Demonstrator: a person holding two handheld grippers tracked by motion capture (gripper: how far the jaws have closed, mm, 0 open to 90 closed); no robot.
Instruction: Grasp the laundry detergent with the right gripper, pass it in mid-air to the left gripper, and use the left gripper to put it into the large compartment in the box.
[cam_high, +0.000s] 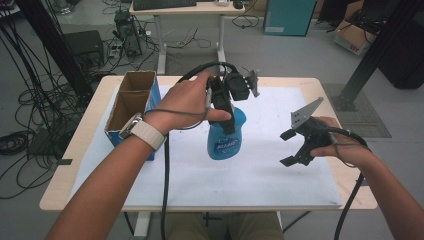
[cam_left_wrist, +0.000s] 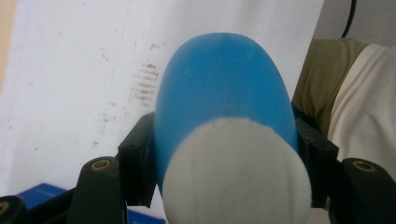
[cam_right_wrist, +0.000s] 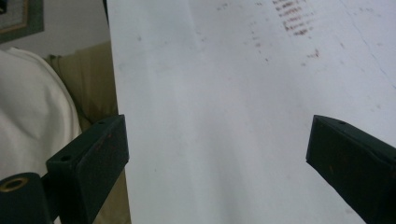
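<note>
Bottle: blue bottle (cam_high: 226, 137) with white cap (cam_left_wrist: 236, 175), held off the white sheet (cam_high: 260, 175) near table centre, just right of the cardboard box (cam_high: 131, 107)
Hidden: cap and neck covered in the high view by the left gripper (cam_high: 226, 112) and hand (cam_high: 187, 100); label text too blurred to read; base cut from sight in the left gripper view, which looks along the bottle from cap end
Box: open-topped, two compartments, at the sheet's left edge; contents cannot be made out; lower right corner behind the forearm
Axis: long axis roughly upright in the high view, slightly tilted; cap end up under the gripper, base down toward the sheet; whether the base touches the sheet is unclear
Left claw: clenched on the blue bottle just below the cap; one jaw on each side, pads pressing its flanks
Right claw: right gripper (cam_high: 295, 147) released, jaws spread wide, nothing between them; well right of the bottle, above bare sheet; grey plate on top
Sheet: reddish-brown smudges, blurred
Right edge: right gripper's cable runs off the bottom of the high view
</note>
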